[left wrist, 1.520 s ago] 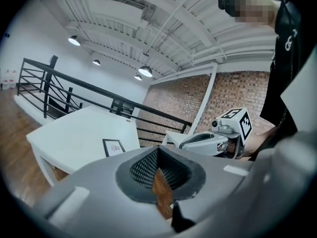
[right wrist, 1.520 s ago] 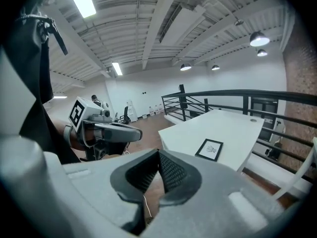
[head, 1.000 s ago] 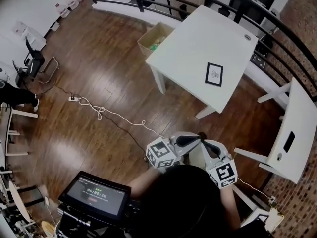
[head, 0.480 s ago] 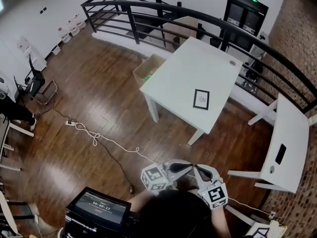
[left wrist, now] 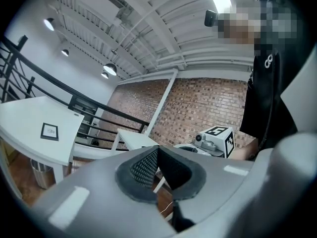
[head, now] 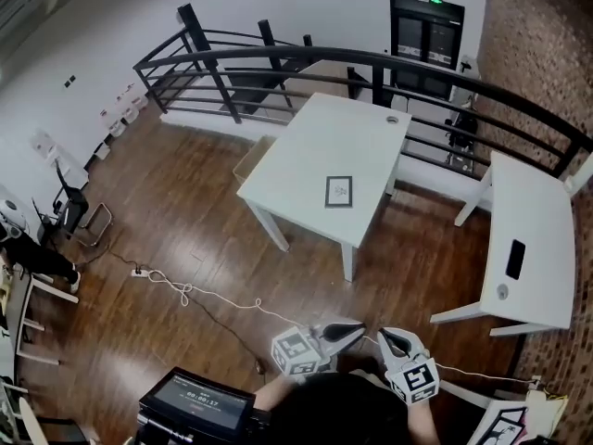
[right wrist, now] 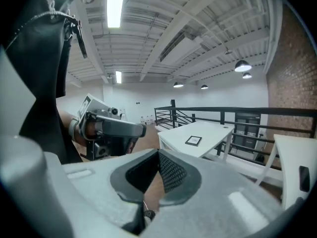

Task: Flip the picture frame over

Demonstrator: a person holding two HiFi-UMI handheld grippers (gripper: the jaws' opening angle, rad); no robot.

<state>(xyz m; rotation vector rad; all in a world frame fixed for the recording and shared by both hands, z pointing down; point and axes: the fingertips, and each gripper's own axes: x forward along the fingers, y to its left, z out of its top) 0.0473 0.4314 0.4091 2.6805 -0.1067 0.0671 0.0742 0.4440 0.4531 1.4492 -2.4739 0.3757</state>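
A small black picture frame [head: 339,191] lies flat, picture side up, near the front edge of a white table [head: 301,160] in the head view. It also shows far off as the frame [left wrist: 49,131] in the left gripper view and the frame [right wrist: 193,141] in the right gripper view. My left gripper [head: 355,330] and right gripper [head: 385,337] are held close to my body at the bottom of the head view, far from the table. Both are shut with nothing between the jaws.
A second white table [head: 524,239] with a dark flat object [head: 515,259] stands at the right. A black railing [head: 371,63] runs behind the tables. A cardboard box [head: 250,163] sits by the first table. A white cable [head: 195,290] crosses the wood floor; a monitor [head: 196,400] is at bottom left.
The view has pulled back from the white table: table and picture frame have shifted left and up and look smaller. Both grippers stay shut, lower in the picture.
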